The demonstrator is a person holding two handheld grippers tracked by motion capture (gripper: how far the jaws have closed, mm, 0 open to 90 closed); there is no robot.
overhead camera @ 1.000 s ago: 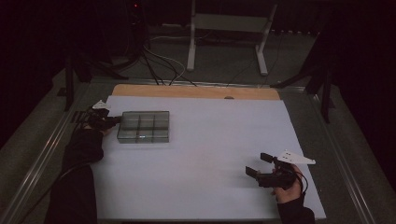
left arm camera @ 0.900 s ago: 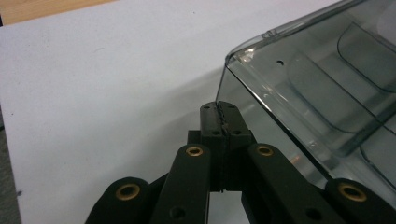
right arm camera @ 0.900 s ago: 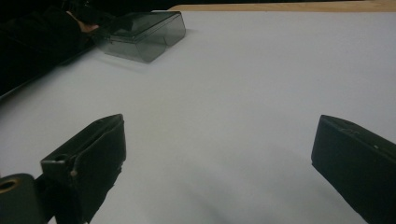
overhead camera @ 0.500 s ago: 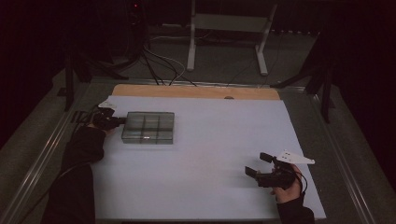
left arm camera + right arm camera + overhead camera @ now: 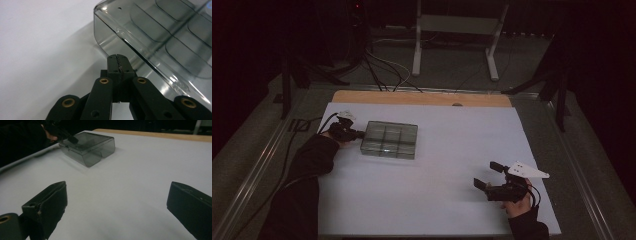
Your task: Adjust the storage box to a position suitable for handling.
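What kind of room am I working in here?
Probably a lab or recording workspace: a white-covered table, cables on the floor, a metal stand behind, dark surroundings.

Black sleeves, black tongs (image 5: pixel 117 65) with brass-ringed screw holes, trailing black cables, white three-cornered plate.

We see the high view dim and grainy, its surroundings sunk in black from nine through three o'clock; the white table (image 5: pixel 437 165) alone catches light. In the left gripper view, glare streaks the smoky box (image 5: pixel 160 37) toward four o'clock. The right gripper view's near claw (image 5: pixel 117 212) blurs.
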